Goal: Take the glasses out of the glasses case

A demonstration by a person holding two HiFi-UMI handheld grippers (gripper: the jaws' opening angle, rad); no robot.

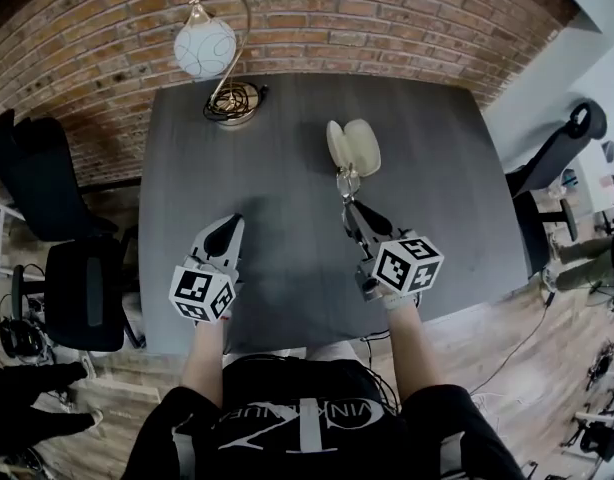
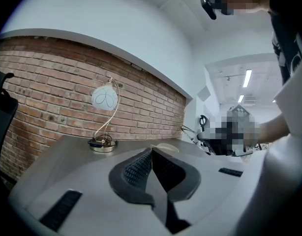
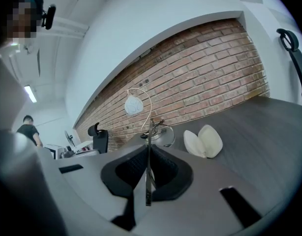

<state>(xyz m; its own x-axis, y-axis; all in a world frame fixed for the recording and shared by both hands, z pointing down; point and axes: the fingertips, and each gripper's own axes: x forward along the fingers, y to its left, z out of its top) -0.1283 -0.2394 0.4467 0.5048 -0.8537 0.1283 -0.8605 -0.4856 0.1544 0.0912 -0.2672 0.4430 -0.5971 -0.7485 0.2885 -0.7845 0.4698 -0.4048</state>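
Note:
An open cream glasses case (image 1: 353,146) (image 3: 204,142) lies on the dark grey table (image 1: 297,268), empty inside. My right gripper (image 1: 349,206) (image 3: 148,154) is shut on the glasses (image 1: 346,182) (image 3: 156,132), clamping a thin temple arm; the lenses hang just beyond the jaw tips, short of the case. My left gripper (image 1: 225,236) (image 2: 151,157) hovers over the table's left part, jaws shut together with nothing between them. Only a sliver of the case (image 2: 166,145) shows behind the left jaws.
A desk lamp with a white globe (image 1: 205,48) (image 2: 105,98) (image 3: 133,104) stands at the table's far left, against a brick wall. Black chairs (image 1: 82,293) sit left of the table, another chair (image 1: 562,148) at the right. A person stands far off (image 3: 29,129).

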